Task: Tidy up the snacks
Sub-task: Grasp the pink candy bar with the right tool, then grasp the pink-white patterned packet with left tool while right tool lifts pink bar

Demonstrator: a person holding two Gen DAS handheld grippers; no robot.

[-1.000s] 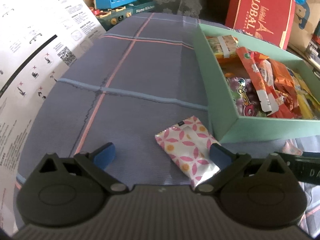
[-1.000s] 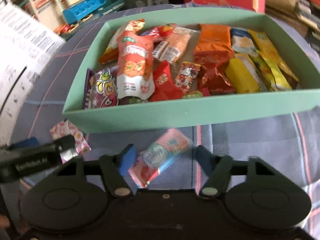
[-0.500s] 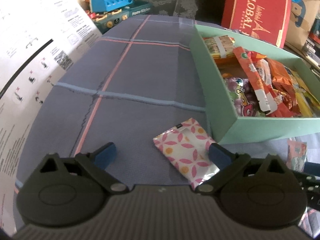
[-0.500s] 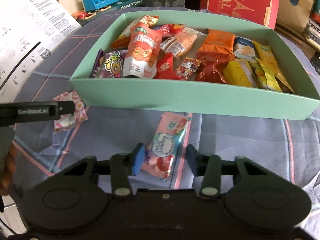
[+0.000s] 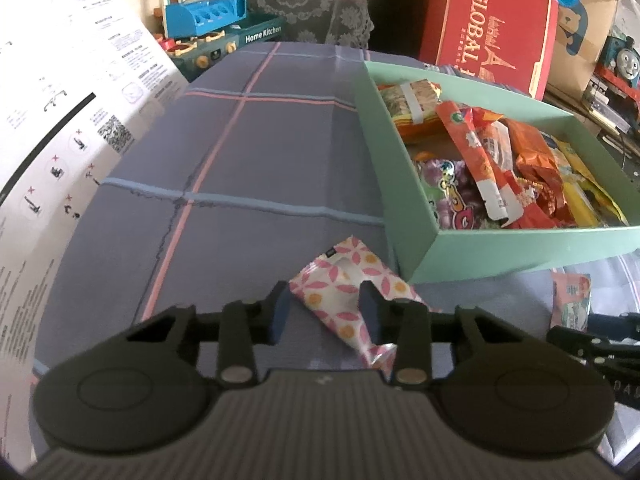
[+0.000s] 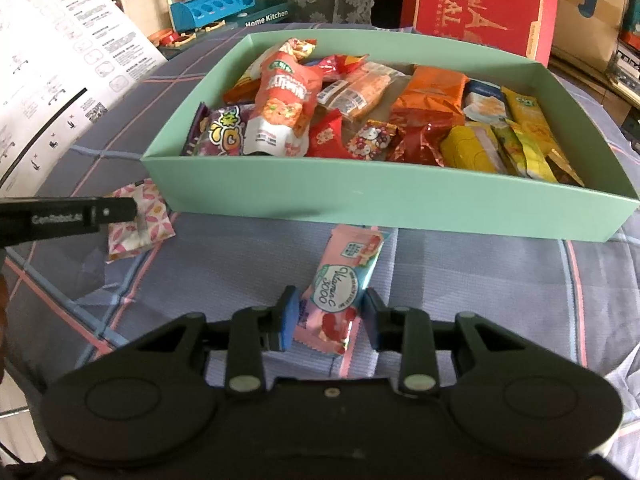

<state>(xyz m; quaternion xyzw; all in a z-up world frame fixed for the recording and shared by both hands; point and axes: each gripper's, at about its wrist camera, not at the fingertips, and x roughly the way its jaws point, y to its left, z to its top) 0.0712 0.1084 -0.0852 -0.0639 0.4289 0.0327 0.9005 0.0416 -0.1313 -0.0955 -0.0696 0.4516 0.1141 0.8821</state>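
Left tool (image 5: 323, 312) is closing on the floral packet (image 5: 348, 286); right tool (image 6: 327, 320) pinches the pink sachet (image 6: 340, 292), both likely bound for the box (image 6: 384, 208).

A home: toy kitchen set (image 5: 224, 36), plaid tablecloth (image 5: 248, 152), cluttered boxes (image 5: 492, 28).

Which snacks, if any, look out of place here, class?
Two lie outside the green box, on the cloth: a pink-patterned packet between the closing left gripper's jaws, and a pink sachet gripped by the right gripper.
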